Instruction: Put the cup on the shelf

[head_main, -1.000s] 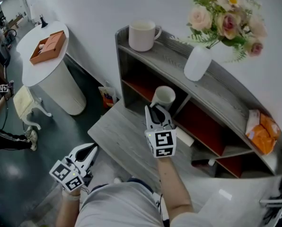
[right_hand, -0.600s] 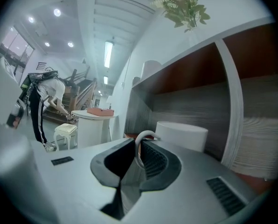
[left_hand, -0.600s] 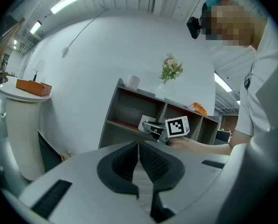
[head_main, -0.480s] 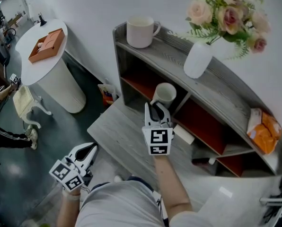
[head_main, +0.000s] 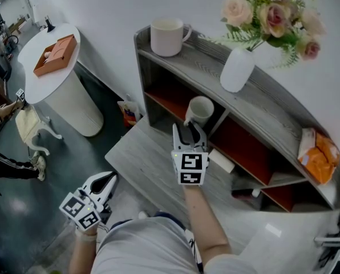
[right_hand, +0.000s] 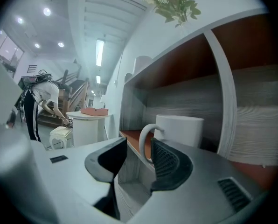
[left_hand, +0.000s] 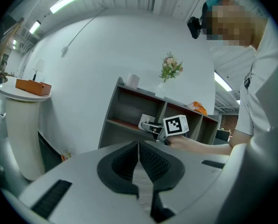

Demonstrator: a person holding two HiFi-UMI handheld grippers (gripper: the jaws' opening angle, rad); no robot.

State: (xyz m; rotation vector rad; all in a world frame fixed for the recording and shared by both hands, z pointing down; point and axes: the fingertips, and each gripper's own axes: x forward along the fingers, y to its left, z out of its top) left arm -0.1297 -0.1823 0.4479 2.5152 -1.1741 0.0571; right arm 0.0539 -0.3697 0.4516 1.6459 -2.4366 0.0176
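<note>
The left gripper (head_main: 103, 185) hangs low and well off the left end of the shelf (head_main: 271, 114), its 2 jaws pressed together on nothing. The right gripper (head_main: 188, 131) points into the shelf's left middle compartment, its 2 jaws moderately apart and opening. The handle of the cup (head_main: 201, 109) stands between them, close to the right-hand pad and clear of the other. The cup sits upright on that compartment's red-brown board, just beyond the jaw tips. On the shelf's top board stand 1 mug (head_main: 167, 37) at the left end and 1 white vase (head_main: 237, 70) further right.

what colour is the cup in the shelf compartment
The cup is white, clearest in the right gripper view.
</note>
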